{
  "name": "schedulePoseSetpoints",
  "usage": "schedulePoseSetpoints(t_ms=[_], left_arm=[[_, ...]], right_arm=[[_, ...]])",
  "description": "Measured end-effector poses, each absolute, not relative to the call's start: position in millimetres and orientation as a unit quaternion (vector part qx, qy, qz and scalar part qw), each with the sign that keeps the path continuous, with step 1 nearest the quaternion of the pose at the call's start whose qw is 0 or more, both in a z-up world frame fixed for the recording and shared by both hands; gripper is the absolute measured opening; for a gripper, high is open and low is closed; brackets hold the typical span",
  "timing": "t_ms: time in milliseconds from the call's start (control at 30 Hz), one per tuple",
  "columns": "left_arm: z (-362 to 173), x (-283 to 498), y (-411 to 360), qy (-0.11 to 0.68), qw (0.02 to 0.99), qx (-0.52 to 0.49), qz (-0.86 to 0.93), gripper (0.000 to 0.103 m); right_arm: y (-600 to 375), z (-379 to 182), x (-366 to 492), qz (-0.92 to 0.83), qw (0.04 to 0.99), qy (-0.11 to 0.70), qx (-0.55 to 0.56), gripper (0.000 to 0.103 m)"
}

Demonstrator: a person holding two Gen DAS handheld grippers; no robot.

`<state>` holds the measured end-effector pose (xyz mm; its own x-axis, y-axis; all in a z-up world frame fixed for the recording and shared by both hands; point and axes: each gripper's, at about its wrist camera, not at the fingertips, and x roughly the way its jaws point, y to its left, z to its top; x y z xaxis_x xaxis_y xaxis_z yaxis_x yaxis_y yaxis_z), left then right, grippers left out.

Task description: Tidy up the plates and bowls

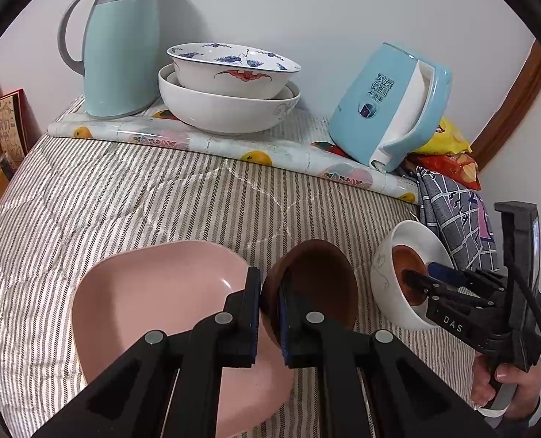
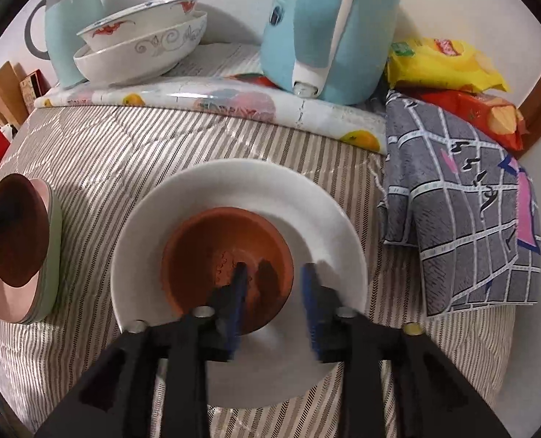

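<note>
- Left gripper (image 1: 270, 317) — jaws closed on the rim of the dark brown bowl (image 1: 314, 284), held above the pink plate (image 1: 153, 314).
- Right gripper (image 2: 274, 306) — jaws parted, straddling the rim of the terracotta bowl (image 2: 219, 248), nested in the white bowl (image 2: 307, 215) on the striped cloth (image 2: 124, 146).

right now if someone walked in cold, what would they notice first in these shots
Probably the left gripper clamped on the rim of a dark brown bowl, held above a pink plate on the striped cloth. Just to its right, the right gripper reaches open-jawed into an orange-brown bowl nested in a white bowl. Behind, a painted bowl sits stacked in a larger white bowl beside a pale blue jug.
</note>
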<state>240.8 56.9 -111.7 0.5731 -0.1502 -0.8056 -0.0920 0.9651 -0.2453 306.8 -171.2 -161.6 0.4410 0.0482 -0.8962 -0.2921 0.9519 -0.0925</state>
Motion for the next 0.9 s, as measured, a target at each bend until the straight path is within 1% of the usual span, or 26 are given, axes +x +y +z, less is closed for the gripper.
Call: schedulePoseSetpoints(t_ms=[133,200,433,633,900], left_arm=[[-105.7,237.0,52.7,0.458,0.879,-0.131,-0.018,0.009],[-102.2,236.1,48.4,0.456,0.880,-0.131,-0.021,0.009],[-92.2,237.9,22.8,0.454,0.882,-0.120,-0.042,0.009],[-84.8,241.5,2.5,0.451,0.884,-0.112,-0.055,0.009],[-83.6,255.2,-30.5,0.456,0.881,-0.103,-0.075,0.009]], right_arm=[[-178.6,-149.5,300.5,0.105,0.850,0.506,-0.098,0.041],[-183.5,-143.2,296.6,0.106,0.854,0.501,-0.091,0.043],[-206.8,-121.0,277.4,0.104,0.875,0.469,-0.063,0.046],[-242.0,-109.0,267.4,0.088,0.885,0.456,-0.022,0.046],[-277.2,-100.3,252.6,0.069,0.895,0.441,0.002,0.046]])
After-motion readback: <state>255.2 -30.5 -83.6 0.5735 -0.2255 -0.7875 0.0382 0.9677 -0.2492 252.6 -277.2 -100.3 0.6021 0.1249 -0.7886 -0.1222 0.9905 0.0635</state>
